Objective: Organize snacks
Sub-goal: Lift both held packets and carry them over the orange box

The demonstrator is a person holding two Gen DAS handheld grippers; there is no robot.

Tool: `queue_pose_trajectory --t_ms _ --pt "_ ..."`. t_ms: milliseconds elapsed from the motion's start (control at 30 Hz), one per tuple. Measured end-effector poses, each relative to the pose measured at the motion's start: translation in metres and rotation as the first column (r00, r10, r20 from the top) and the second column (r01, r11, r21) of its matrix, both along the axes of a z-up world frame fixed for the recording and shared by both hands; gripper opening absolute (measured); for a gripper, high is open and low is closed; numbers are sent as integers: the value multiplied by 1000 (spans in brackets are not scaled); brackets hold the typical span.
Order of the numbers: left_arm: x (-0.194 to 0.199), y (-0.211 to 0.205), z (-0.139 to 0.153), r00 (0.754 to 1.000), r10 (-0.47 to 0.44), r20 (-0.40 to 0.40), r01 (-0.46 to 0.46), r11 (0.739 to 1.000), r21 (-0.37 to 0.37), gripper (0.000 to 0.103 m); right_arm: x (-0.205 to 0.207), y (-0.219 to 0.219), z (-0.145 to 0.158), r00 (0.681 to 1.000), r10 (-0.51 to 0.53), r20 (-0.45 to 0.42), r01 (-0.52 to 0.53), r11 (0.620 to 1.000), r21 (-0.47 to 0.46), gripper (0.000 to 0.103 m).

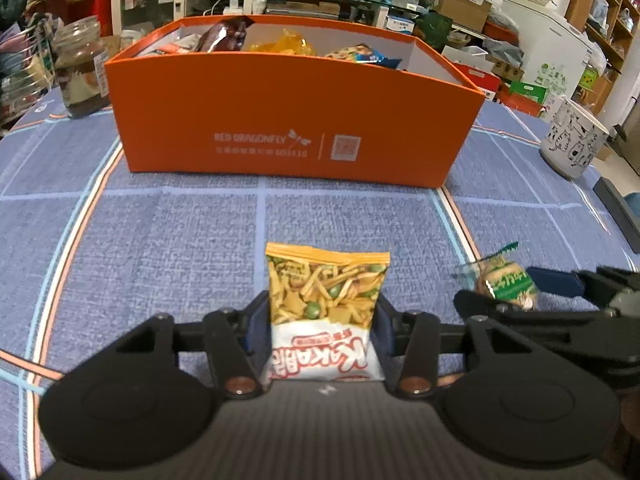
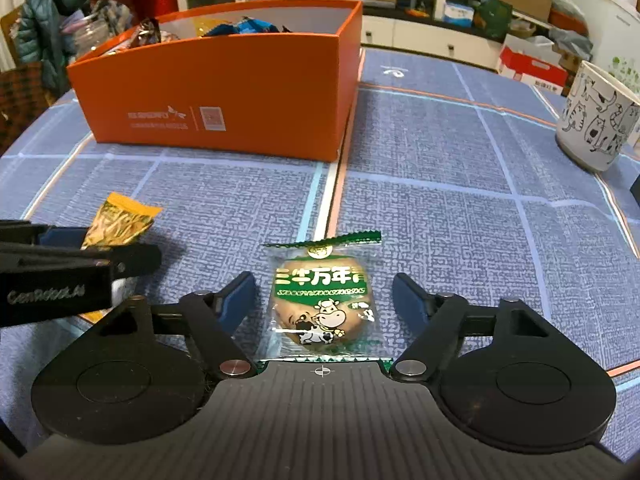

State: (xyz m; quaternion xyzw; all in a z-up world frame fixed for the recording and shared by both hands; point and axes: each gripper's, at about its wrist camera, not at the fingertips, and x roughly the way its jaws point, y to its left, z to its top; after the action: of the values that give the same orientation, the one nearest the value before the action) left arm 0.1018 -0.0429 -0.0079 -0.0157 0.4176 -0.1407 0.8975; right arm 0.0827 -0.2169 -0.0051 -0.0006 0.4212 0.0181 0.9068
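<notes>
The left gripper (image 1: 322,320) has its pads clamped on a yellow snack bag (image 1: 326,308), long axis running up-frame toward the orange box (image 1: 296,120). The right gripper (image 2: 324,300) stands open astride a green-wrapped cookie (image 2: 322,304), pads clear. Bare blue tablecloth (image 2: 440,208) lies ahead.

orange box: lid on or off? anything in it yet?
Lid off, partly filled. The orange box has an open top, with several snack packets showing above its rim in both wrist views. How full, cannot tell.
</notes>
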Motion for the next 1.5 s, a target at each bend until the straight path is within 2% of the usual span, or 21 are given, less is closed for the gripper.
queue_pose_trajectory --t_ms 100,233,333,433,467,500,533,667,767,1067,1367,1500 --pt "-2 5 1 1000 7 -10 -7 1000 -10 48 1 1 1 1000 2 -1 -2 1000 -1 58" --pt "-7 7 0 1000 -2 -6 2 1000 -6 49 1 1 1 1000 3 1 -3 1000 0 58" --pt "-10 10 0 1000 3 -4 -3 1000 0 59 1 1 1 1000 7 0 -7 1000 -1 58" --pt "-11 10 0 1000 -2 -3 2 1000 18 57 1 1 1 1000 9 -3 -9 1000 0 59" --pt "-11 9 1 1000 -6 -3 6 1000 26 50 1 1 2 1000 8 -6 -8 1000 1 56" --pt "-11 8 1 1000 -5 -3 5 1000 30 46 1 1 3 1000 10 -4 -10 1000 7 41" --pt "-11 8 2 1000 -6 -6 6 999 34 45 1 2 4 1000 10 -2 -10 1000 12 37" --pt "-9 8 7 1000 -9 -4 9 999 32 39 1 6 8 1000 23 4 -23 999 24 36" --pt "-11 9 12 1000 -10 27 8 998 67 38 -1 10 12 999 31 29 -31 999 4 36" --pt "-11 17 25 997 0 80 -8 995 97 37 -4 15 23 997 42 64 -42 999 0 36" --pt "-9 23 28 996 12 85 -19 996 87 37 -5 24 25 996 62 68 -63 998 3 36" --pt "-10 30 37 995 21 95 -27 998 59 37 -10 26 39 992 68 104 -71 997 26 36"
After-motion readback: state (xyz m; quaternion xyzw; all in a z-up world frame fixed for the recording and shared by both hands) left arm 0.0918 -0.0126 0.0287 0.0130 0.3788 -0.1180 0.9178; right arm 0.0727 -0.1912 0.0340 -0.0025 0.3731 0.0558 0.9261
